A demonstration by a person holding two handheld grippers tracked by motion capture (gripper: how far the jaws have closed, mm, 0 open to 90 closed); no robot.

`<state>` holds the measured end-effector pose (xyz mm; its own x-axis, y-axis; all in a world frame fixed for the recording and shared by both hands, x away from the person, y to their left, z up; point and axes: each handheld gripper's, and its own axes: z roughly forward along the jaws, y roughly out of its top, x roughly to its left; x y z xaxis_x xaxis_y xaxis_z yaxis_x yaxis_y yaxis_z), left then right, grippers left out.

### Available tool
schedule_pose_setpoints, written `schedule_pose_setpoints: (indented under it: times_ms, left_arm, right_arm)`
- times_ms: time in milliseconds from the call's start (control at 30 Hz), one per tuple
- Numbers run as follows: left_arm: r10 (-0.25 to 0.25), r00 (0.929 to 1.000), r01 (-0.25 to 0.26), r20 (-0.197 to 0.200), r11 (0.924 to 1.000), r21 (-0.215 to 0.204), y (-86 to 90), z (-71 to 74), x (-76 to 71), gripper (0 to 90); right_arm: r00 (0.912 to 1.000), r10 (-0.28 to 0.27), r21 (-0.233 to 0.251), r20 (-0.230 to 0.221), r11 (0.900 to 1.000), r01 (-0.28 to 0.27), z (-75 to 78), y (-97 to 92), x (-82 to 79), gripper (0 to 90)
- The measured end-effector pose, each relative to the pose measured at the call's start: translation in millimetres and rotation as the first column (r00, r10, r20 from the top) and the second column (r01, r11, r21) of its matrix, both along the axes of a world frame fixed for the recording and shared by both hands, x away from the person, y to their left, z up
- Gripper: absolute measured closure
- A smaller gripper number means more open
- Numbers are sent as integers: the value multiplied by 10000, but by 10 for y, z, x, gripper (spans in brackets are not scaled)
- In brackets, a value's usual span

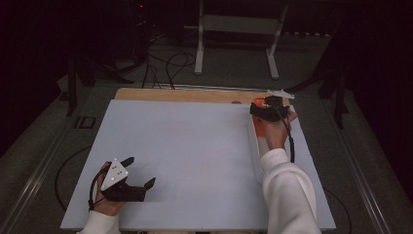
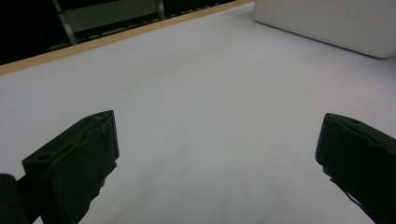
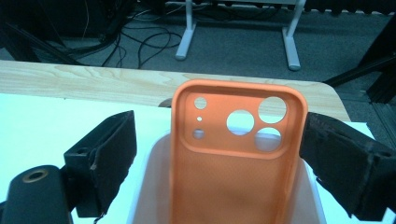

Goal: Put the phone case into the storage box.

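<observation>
Right now the work looks to be at the pick-or-release point on an orange phone case (image 3: 238, 154). The right gripper (image 3: 219, 154) brackets it at the far right of the worktop (image 1: 195, 146), above a white tray (image 3: 149, 186) that runs along the worktop's right side. In the right gripper view the right-hand jaw meets the case's edge, while the left-hand jaw stands off it with a clear gap, so the jaws are spread about the case rather than pinching it. Whether the case rests on the tray or leans in it I cannot tell.

The left gripper (image 1: 127, 181) sits near the front left corner, resting low, jaws wide apart with nothing between them, well apart from the case.

Judging by this, the next move calls either for closing squarely on the case's two long edges or for backing straight off without dragging it. A skewed squeeze would likely flex or tip it.

The case is a soft-looking, matte shell, probably silicone or rubbery plastic, with rounded corners, a raised rim, and a recessed camera block pierced by three large round holes and three small ones. The tray is smooth, pale, slightly translucent plastic with rounded walls. The jaw pads are black, rough and frayed at the edges. The worktop is a smooth white sheet over a light wood board (image 3: 93, 81).
</observation>
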<state>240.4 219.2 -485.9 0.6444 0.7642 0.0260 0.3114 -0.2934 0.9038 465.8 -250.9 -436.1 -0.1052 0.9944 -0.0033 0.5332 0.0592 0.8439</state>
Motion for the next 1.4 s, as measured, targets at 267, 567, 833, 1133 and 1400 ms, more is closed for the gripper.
schedule_pose_setpoints:
  times_ms: [267, 567, 833, 1133, 1400]
  left_arm:
    - [2, 10000, -1, -18, 10000, 28, -5, -2, 1, 1]
    - [-23, 10000, 23, -40, 10000, 12, -12, -4, 2, 1]
    - [-89, 9999, 89, -113, 10000, 2, -17, -7, 11, 1]
    - [-92, 9999, 91, -126, 9999, -59, -12, -4, 14, 1]
    - [-3, 9999, 1, -116, 9999, -161, 9, 10, 12, 1]
  right_arm:
    - [9989, 411, 398, 233, 9983, -420, 89, 51, -99, 110]
    - [9898, 1421, 863, -19, 9862, -1414, 145, 158, -280, 109]
    - [9641, 2656, 1107, 32, 9581, -2643, 215, 330, -558, 103]
    - [9145, 4045, 1142, 130, 9079, -4032, 192, 477, -1000, 88]
    - [8849, 4574, 1528, 878, 8716, -4657, 115, 419, -1513, 89]
